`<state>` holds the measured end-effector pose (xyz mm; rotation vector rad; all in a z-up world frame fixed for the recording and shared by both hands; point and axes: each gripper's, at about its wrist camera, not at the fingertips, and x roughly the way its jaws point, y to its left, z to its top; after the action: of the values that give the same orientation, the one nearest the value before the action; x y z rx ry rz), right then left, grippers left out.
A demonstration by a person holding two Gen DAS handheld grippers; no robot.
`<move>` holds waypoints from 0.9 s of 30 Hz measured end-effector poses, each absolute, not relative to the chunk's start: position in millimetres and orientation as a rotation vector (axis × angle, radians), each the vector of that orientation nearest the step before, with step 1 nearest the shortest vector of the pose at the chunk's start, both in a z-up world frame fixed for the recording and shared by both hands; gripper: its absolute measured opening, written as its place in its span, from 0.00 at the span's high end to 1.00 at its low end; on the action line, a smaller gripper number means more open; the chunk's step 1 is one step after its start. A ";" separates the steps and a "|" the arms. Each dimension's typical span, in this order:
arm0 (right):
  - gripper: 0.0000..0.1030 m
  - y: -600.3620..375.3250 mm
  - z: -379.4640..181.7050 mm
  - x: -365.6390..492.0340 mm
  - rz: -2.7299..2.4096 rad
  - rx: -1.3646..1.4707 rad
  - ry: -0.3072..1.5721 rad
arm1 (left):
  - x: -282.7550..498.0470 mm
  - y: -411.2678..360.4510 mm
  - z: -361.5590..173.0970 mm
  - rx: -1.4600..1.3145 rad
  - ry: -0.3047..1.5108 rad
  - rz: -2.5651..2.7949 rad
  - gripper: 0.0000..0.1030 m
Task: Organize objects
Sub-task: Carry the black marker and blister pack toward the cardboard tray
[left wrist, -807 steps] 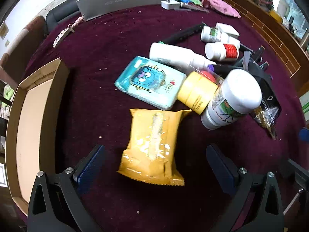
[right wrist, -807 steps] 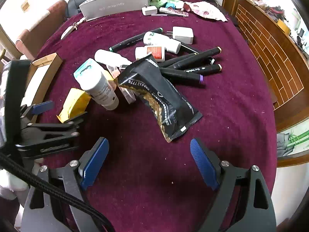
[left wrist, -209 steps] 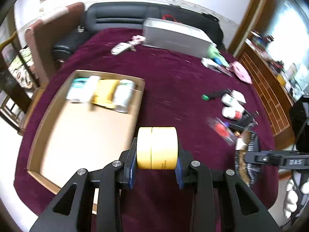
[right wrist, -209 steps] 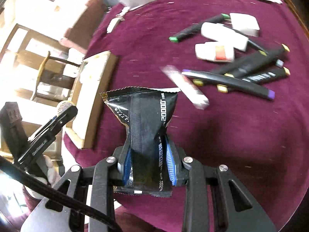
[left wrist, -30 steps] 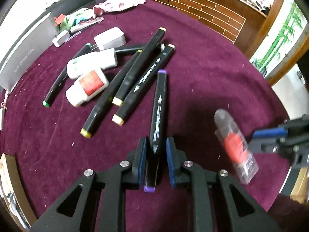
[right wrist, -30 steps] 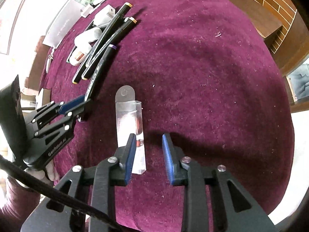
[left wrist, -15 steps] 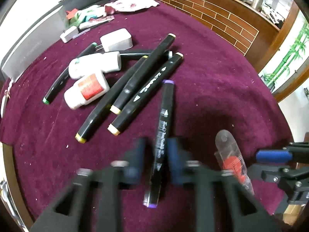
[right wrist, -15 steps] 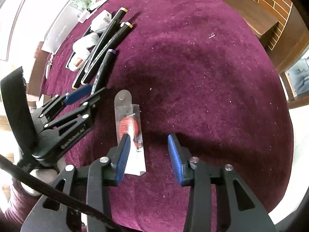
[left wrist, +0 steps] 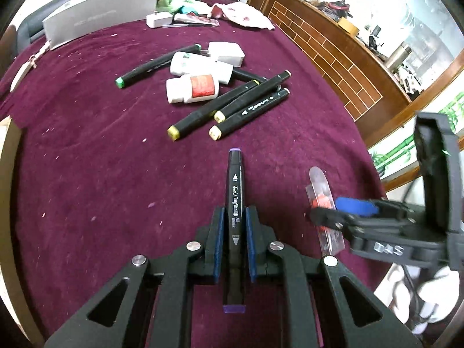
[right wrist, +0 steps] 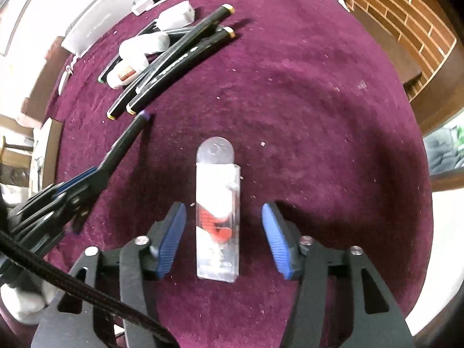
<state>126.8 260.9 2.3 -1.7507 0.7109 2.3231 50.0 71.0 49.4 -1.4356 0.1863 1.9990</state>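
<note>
My left gripper [left wrist: 234, 249] is shut on a black marker with purple caps [left wrist: 234, 200], held above the maroon tablecloth [left wrist: 101, 174]; the marker [right wrist: 121, 145] also shows in the right wrist view. A clear plastic packet with a red item inside [right wrist: 218, 214] lies flat on the cloth between the blue pads of my right gripper [right wrist: 224, 236], whose jaws are opening and do not touch it. The packet [left wrist: 322, 200] sits right of the held marker in the left wrist view, partly behind the right gripper [left wrist: 345, 211].
Three black markers [left wrist: 232, 107], a green-capped marker [left wrist: 156, 65], two white bottles [left wrist: 192, 88], a white charger [left wrist: 226, 53] lie further back. A grey box [left wrist: 101, 11] and cloths stand at the far edge. The cardboard tray's rim [left wrist: 8, 150] shows at left.
The left gripper has lifted the purple-capped marker away from the other markers and rolled. The right gripper's jaws have spread apart, and the clear packet now lies centred between them.
</note>
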 end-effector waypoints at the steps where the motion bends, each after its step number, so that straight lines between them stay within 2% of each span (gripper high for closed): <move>1: 0.41 256.0 2.4 123.2 2.322 -1.751 0.657 | 51.5 71.4 49.1 -1.436 0.195 2.002 0.89; 7: 0.40 231.6 0.3 111.8 2.290 -1.753 0.404 | 56.1 71.1 25.9 -1.484 0.285 1.986 0.89; 15: 0.49 224.3 0.3 107.5 2.259 -1.761 0.314 | 72.4 100.5 15.1 -1.353 0.511 2.061 0.88; 16: 0.57 225.9 2.1 111.5 2.267 -1.762 0.313 | 73.5 99.5 15.0 -1.348 0.503 2.052 0.88; 17: 0.76 225.1 3.3 111.1 2.277 -1.765 0.315 | 72.2 96.0 15.7 -1.358 0.466 2.035 0.89; 27: 0.75 242.3 8.7 120.3 2.301 -1.812 0.719 | 58.1 16.6 58.9 -1.389 0.082 2.071 0.89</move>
<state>120.3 242.3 8.7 -1.8119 0.7194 2.3007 58.1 16.6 58.9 -1.3889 0.0815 2.0712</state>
